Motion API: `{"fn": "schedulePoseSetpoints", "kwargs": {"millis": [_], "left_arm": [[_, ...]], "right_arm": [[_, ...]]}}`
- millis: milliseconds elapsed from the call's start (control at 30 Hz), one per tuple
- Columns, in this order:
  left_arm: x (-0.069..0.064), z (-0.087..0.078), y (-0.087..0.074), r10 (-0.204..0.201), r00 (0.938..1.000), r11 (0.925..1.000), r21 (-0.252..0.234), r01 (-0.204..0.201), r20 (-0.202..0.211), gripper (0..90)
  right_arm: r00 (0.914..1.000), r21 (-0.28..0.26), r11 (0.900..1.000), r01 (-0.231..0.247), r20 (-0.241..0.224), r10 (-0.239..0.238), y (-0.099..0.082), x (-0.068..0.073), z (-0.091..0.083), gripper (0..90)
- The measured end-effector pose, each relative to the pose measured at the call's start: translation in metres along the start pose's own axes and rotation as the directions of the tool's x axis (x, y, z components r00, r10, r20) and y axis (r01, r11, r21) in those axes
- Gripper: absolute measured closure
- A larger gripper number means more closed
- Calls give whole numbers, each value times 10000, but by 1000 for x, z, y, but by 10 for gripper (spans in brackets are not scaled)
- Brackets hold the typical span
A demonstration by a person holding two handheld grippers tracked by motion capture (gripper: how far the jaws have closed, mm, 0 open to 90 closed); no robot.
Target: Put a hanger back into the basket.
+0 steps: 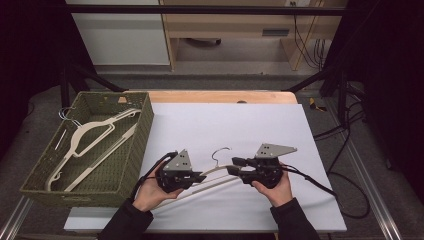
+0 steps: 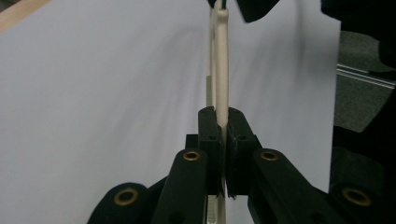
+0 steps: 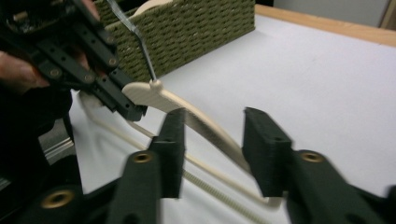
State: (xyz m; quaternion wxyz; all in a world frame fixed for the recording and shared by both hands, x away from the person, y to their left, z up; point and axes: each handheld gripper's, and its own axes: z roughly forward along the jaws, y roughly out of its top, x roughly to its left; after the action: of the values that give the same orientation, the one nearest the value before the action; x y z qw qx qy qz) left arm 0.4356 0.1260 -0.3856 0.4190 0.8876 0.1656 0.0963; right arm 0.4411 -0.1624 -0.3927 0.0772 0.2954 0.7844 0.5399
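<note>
A cream plastic hanger (image 1: pixel 216 172) with a metal hook (image 1: pixel 220 152) is held just above the white mat, between my two grippers. My left gripper (image 1: pixel 201 176) is shut on one arm of the hanger (image 2: pixel 222 60), its pads pressed on both sides (image 2: pixel 223 116). The right gripper view shows that left gripper (image 3: pixel 127 105) clamped close to the hook's base. My right gripper (image 1: pixel 233 168) points left at the hanger's other arm. Its jaws stand open (image 3: pixel 212 126), with the arm of the hanger (image 3: pixel 154 95) running between them, close to the left pad.
A green woven basket (image 1: pixel 136 145) stands at the left edge of the mat, with cream hangers (image 1: pixel 90 137) lying in it. The white mat (image 1: pixel 225 120) covers a wooden table (image 1: pixel 220 96). Cables (image 1: pixel 345 130) trail off the right side.
</note>
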Motion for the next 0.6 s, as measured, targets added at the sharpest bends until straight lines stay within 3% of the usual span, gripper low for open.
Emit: {"fn": "schedulePoseSetpoints", "kwargs": {"millis": [67,200,300,467,600], "left_arm": [[2,-3,-2,-207,9997,9997,-120,205,-137,869],[6,-13,-5,-748,9960,9956,-609,717,-489,869],[7,-22,-3,-1016,9915,9912,-927,941,-808,869],[7,-39,1,-1186,9853,9852,-1384,1013,-1231,869],[9,-56,7,-1320,9817,9776,-1818,1060,-1372,868]], "right_arm": [[9999,-152,9998,-107,7,107,2,-1,-6,477],[9960,-520,9986,122,896,-75,3,-2,-23,303],[9903,-857,9963,-20,1381,139,0,-7,-36,176],[9764,-1085,9937,-271,2101,496,-9,-17,-57,71],[9651,-1234,9915,-400,2523,704,-17,-23,-67,46]]}}
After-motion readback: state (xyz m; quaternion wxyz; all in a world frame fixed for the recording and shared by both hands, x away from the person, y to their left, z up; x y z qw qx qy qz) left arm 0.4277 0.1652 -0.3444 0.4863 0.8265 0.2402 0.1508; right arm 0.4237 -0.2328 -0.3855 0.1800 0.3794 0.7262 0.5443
